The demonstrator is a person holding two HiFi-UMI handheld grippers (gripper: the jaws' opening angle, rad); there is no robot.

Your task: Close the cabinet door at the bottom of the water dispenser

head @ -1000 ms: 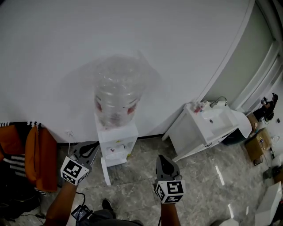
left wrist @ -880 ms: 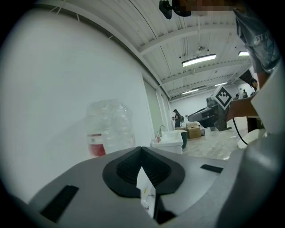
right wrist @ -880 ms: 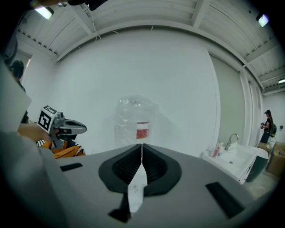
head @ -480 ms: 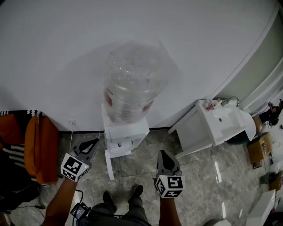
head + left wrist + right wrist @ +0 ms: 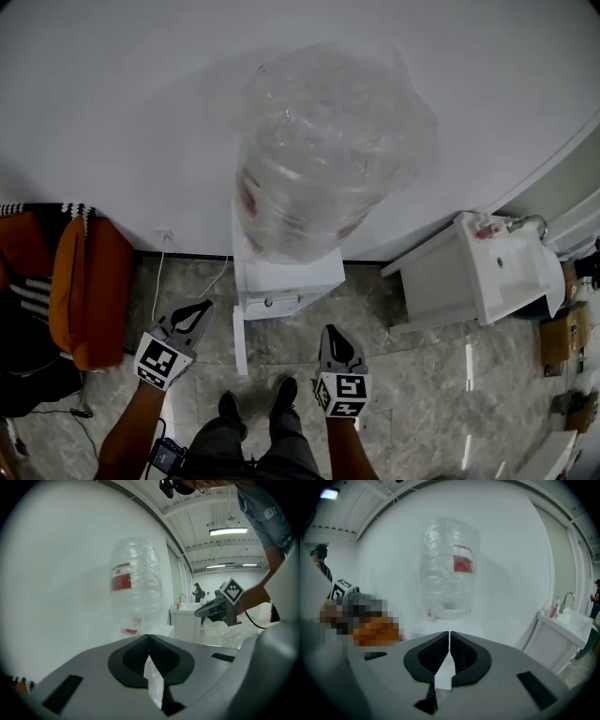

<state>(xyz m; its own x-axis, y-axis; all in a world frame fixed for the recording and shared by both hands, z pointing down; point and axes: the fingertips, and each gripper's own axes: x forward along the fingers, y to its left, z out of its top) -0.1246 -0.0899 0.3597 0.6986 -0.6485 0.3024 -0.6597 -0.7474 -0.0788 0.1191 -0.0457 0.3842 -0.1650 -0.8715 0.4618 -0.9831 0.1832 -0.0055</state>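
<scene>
The white water dispenser point(image 5: 281, 279) stands against the wall with a big clear bottle point(image 5: 323, 155) on top. Its bottom cabinet door point(image 5: 239, 342) is swung out toward me, seen edge-on. My left gripper point(image 5: 202, 307) hangs left of the door, shut and empty. My right gripper point(image 5: 330, 330) is to the right of the dispenser's front, also shut and empty. In the left gripper view the shut jaws point(image 5: 149, 635) point toward the bottle point(image 5: 133, 581), with the right gripper point(image 5: 211, 610) off to the side. The right gripper view shows its jaws point(image 5: 449, 632) closed below the bottle point(image 5: 450, 566).
A white sink cabinet point(image 5: 487, 272) stands to the right of the dispenser. Orange clothing point(image 5: 84, 291) hangs at the left. A wall socket with a cable point(image 5: 164, 236) is left of the dispenser. My feet point(image 5: 253, 408) stand on the grey tiled floor just before the door.
Both grippers have come lower and nearer the dispenser's base. The head view has moved in, so the bottle looms larger. Both grippers stay shut.
</scene>
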